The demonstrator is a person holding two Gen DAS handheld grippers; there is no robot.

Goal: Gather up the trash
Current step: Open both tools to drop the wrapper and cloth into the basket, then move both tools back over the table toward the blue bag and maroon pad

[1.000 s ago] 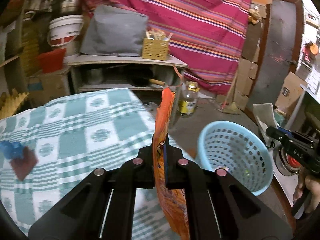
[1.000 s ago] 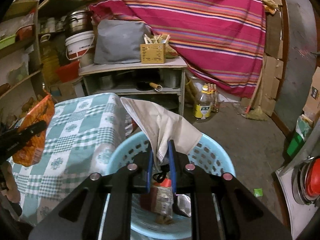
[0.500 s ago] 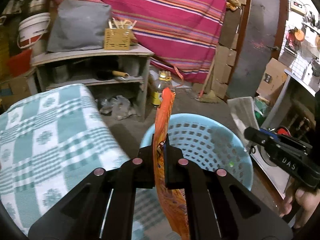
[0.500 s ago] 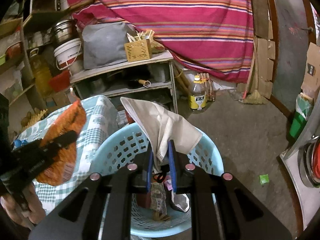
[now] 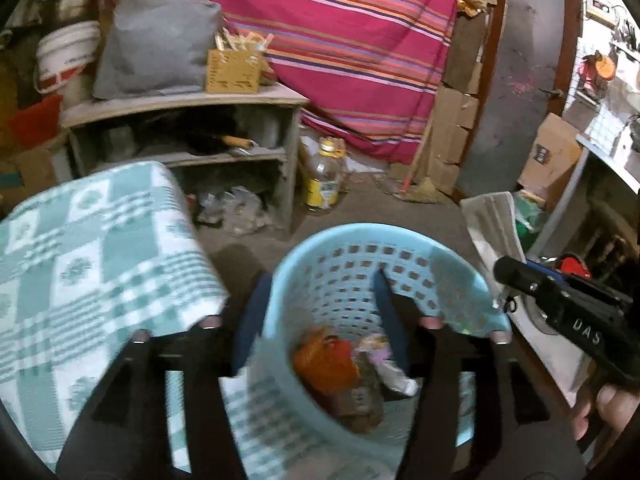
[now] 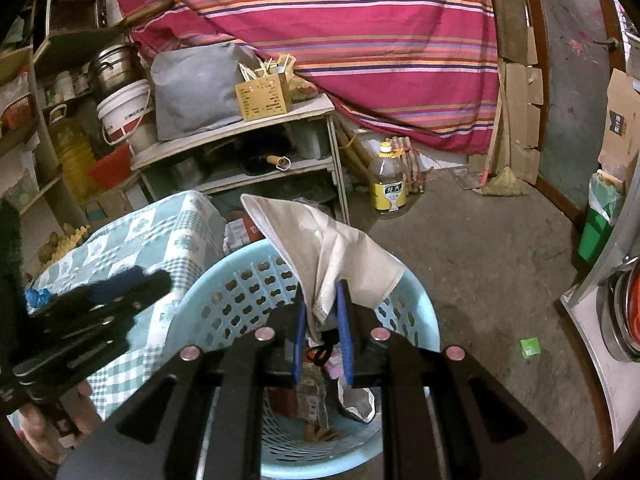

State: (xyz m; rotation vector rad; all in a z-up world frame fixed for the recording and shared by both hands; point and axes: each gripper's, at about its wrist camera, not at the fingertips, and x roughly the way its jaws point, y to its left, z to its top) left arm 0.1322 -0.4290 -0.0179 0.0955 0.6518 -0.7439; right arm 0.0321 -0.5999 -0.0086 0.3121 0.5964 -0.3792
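Note:
My left gripper (image 5: 318, 292) hangs over the light blue basket (image 5: 360, 232); its jaws are opening and nothing is between them. The orange snack wrapper (image 5: 326, 364) lies inside the basket on other trash. My right gripper (image 6: 322, 292) is shut on a beige cloth (image 6: 332, 248), held above the basket rim (image 6: 420, 292). In the left wrist view the right gripper (image 5: 504, 268) and its cloth (image 5: 492, 220) show at the right. From the right wrist, the left gripper (image 6: 136, 284) is blurred at the left.
A table under a green checked cloth (image 5: 100, 248) stands left of the basket, with a blue scrap (image 6: 36, 298) on it. An oil bottle (image 6: 388, 184) and a shelf unit (image 6: 240, 128) stand behind. A green scrap (image 6: 530, 347) lies on the floor.
The left gripper swung right from the table to over the basket, then opened; the orange wrapper dropped out of it into the basket. The right gripper kept the cloth, shifting slightly.

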